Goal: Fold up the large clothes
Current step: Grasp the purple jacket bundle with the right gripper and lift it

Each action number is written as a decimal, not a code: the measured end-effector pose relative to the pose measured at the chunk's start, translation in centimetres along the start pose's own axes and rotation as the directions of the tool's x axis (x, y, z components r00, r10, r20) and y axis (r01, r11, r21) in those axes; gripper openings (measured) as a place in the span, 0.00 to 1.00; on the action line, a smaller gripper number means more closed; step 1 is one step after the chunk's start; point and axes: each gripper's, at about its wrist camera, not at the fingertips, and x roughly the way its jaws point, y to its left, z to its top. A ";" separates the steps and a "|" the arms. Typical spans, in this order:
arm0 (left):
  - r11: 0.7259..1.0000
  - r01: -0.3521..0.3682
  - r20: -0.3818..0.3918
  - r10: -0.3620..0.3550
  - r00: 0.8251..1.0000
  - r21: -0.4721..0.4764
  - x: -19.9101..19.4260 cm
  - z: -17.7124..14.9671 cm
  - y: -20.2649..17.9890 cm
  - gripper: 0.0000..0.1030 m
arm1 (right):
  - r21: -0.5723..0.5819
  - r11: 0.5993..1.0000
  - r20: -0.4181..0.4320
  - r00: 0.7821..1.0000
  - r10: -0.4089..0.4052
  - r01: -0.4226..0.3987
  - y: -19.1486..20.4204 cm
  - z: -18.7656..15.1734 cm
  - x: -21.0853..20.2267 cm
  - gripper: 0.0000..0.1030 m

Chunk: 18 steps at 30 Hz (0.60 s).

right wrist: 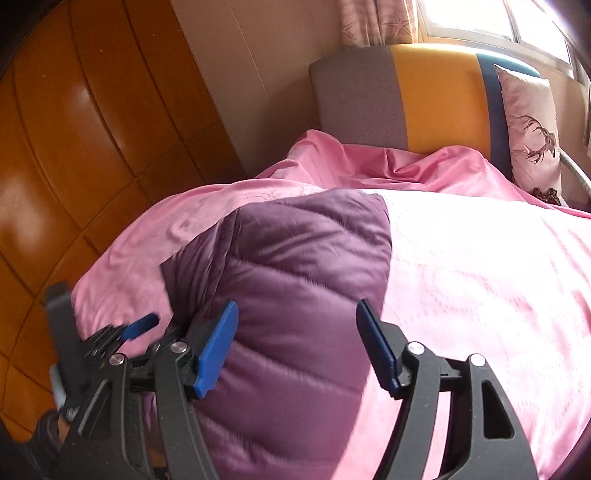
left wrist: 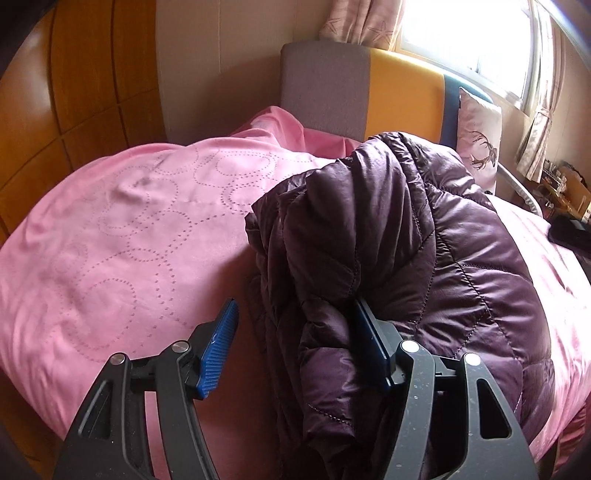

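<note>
Jacket (left wrist: 406,236) lies bunched between both spread grippers' fingers (left wrist: 218,343).

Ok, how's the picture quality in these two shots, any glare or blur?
Left wrist view: window blown out white, purple jacket sharp, edges bent by fisheye. Right wrist view: sunlit pink bedspread washed out, left gripper at the lower left motion-blurred.

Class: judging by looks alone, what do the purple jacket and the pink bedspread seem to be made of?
Purple jacket: probably a thin synthetic shell over padding; it shines and puffs between stitched quilt lines. Pink bedspread: a soft, matte woven or brushed fabric, likely; it lies in gentle wrinkles, with dotted ring stitching.
</note>
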 end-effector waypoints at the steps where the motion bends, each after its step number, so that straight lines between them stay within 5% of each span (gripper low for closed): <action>1: 1.000 0.000 0.002 0.000 1.000 0.002 -0.1 -0.1 -0.1 0.61 | -0.006 1.000 -0.003 1.000 -0.005 0.005 0.4 0.4 0.7 0.65; 18: 0.999 0.041 0.008 -0.041 0.999 -0.019 0.5 -0.7 0.6 0.64 | -0.058 0.991 -0.100 0.987 -0.128 0.123 2.8 3.3 7.9 0.71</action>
